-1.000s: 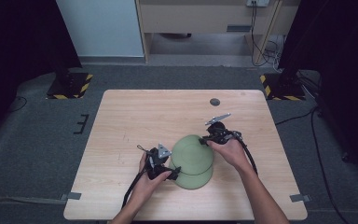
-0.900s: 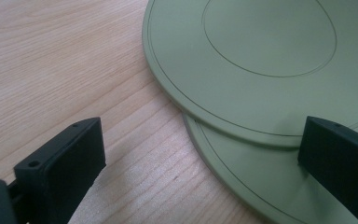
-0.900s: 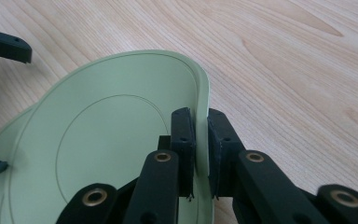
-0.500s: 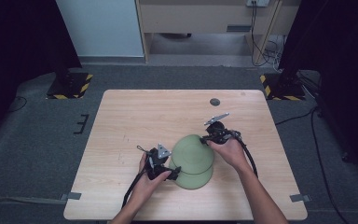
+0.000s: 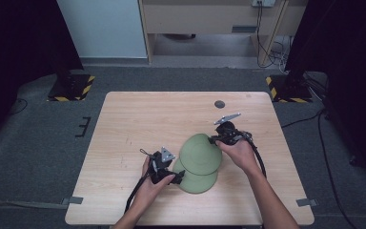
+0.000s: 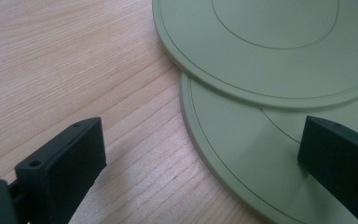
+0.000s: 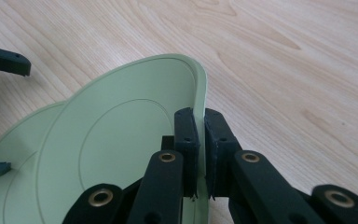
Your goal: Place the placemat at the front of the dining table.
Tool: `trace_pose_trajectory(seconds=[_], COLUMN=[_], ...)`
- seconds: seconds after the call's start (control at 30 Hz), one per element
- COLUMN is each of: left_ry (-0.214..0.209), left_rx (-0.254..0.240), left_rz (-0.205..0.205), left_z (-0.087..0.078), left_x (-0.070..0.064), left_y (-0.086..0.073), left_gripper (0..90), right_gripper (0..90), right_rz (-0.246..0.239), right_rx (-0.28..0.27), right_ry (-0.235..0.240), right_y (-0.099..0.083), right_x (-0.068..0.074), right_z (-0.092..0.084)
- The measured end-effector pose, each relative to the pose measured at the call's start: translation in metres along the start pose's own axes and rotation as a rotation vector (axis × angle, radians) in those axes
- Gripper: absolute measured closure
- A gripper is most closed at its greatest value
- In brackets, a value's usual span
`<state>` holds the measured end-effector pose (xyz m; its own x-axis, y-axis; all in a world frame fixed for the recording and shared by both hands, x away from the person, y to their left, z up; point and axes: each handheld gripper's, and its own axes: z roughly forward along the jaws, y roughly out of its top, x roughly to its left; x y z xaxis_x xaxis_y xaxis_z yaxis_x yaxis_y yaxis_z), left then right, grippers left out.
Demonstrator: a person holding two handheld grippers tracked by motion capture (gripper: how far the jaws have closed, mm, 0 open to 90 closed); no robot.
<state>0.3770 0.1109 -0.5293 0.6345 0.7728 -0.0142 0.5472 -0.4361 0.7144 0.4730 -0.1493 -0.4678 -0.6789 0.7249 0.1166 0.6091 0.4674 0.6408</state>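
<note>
While the right gripper (image 7: 200, 140) pinches the rim of the top plate (image 7: 121, 140), that plate sits tilted: far edge raised off the wood, near edge resting on the lower plate (image 7: 23, 140). Jaws are pressed tight on the rim, one pad each side (the rim shows as a thin line between them).

Left gripper (image 6: 200, 154) is spread wide. One jaw is over bare table (image 6: 74, 70), the other over the lower plate (image 6: 242, 154), so the plate's edge lies between them; cannot tell whether that pad touches it.

From the high view: right gripper (image 5: 218, 138) is at the far right edge of the top plate (image 5: 200, 152), left gripper (image 5: 176, 176) at the near left edge of the lower plate (image 5: 198, 182). Both plates are green, round, overlapping, with the top one offset toward the far side. They sit near the table's (image 5: 133, 119) middle, slightly toward the person. A small dark disc (image 5: 219, 104) lies well apart, near the far edge.
</note>
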Motion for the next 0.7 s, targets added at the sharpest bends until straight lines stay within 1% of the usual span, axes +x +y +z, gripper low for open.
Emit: trace_pose_trajectory(seconds=[0.03,0.07,0.2,0.33,0.37,0.53,0.67,0.7], left_ry=[0.002,0.003,0.006,0.014,0.015,0.031,0.045,0.05], left_rx=[0.0,-0.001,-0.002,-0.007,-0.012,-0.017,-0.031,-0.035], left_rz=[0.0,0.0,-0.002,-0.007,-0.011,-0.03,-0.055,-0.062], left_z=[0.0,0.0,-0.001,-0.004,-0.005,-0.009,-0.015,-0.017], left_x=[0.0,0.0,0.002,0.005,0.007,0.016,0.025,0.027], left_y=[0.0,0.0,0.001,0.001,0.001,0.001,0.002,0.002], left_gripper=[0.4,0.7,1.7,1.7,1.8,2.0,2.0,2.1], right_gripper=[85.6,85.6,85.6,85.6,85.6,85.7,85.7,85.7], right_rz=[-0.007,0.001,-0.003,-0.005,-0.003,-0.011,-0.01,-0.016], right_rx=[-0.006,-0.008,-0.026,-0.026,-0.023,-0.039,-0.046,-0.049], right_ry=[0.0,0.0,0.003,0.001,0.0,-0.001,-0.002,-0.005], right_y=[0.001,0.001,0.003,0.003,0.004,0.009,0.013,0.014], right_x=[0.0,0.0,0.0,0.0,0.001,0.0,0.001,0.0], right_z=[-0.002,-0.004,-0.011,-0.015,-0.017,-0.025,-0.031,-0.032])
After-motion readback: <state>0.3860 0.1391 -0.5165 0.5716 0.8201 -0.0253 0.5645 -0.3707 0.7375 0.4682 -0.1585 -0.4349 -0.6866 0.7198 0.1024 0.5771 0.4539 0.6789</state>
